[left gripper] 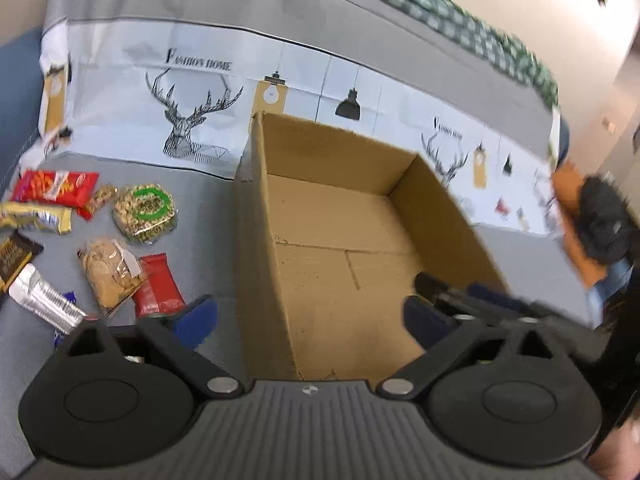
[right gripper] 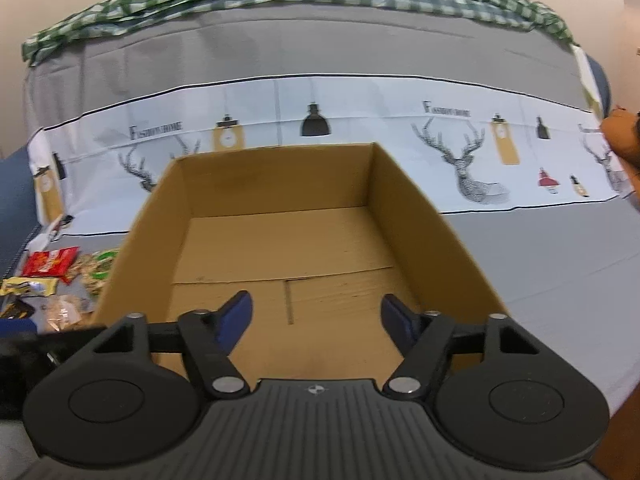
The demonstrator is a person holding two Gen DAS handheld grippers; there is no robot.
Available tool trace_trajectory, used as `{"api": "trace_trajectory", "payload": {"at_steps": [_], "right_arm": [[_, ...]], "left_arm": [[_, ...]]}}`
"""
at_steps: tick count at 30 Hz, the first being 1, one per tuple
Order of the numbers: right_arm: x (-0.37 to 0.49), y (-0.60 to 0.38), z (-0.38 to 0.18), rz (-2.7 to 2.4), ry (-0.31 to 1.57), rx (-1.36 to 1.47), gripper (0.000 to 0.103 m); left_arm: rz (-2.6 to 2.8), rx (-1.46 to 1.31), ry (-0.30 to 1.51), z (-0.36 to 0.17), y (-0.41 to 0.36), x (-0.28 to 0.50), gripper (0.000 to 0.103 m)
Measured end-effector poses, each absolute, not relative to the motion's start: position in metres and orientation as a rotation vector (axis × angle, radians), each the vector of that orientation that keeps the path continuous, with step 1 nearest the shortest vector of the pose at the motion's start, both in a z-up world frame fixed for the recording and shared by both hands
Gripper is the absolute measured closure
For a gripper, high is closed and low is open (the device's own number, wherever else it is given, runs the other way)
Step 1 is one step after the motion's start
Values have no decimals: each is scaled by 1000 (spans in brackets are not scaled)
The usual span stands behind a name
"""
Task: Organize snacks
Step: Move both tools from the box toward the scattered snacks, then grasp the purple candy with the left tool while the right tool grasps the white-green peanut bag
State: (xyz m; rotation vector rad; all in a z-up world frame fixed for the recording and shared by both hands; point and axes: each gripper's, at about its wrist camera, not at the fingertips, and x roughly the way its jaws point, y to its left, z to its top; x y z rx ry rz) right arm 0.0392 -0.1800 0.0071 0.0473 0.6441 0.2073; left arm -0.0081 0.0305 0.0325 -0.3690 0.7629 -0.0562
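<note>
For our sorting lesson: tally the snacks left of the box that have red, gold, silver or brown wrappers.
Red packs: 2
Gold pack: 1
Silver pack: 1
Brown bar: 1
Total: 5

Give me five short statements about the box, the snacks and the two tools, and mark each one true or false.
1. The cardboard box has nothing in it. True.
2. The snacks lie to the right of the box. False: they lie on its left, among them the round green-labelled pack.
3. The left tool holds a snack. False: nothing is between its fingers.
4. The right tool is over the box with nothing between its fingers. True.
5. The red pack is inside the box. False: it lies on the grey cloth.
</note>
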Motion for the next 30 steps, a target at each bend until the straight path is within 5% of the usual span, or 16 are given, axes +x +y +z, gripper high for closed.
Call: {"api": "trace_trajectory", "payload": {"at_steps": [3, 4, 5, 13, 18, 24, 30], "right_arm": [[34, -169, 20, 264, 630, 40, 38], [30, -163, 28, 289, 612, 32, 38], [25, -154, 36, 312, 594, 16, 39], [-6, -75, 58, 589, 652, -28, 65], [-40, -26, 5, 683, 716, -126, 65], [-64, 15, -11, 689, 669, -294, 60], [-68, 26, -39, 660, 771, -387, 46]], "left_arm": [[-53, -437, 780, 43, 63, -3, 63], [-52, -477, 794, 44, 75, 0, 88], [-41, -523, 815, 43, 91, 4, 93], [52, -668, 900, -3, 184, 2, 92], [263, -802, 1042, -45, 221, -2, 92], [309, -750, 1073, -49, 228, 2, 76], [322, -707, 1125, -60, 222, 2, 71]]}}
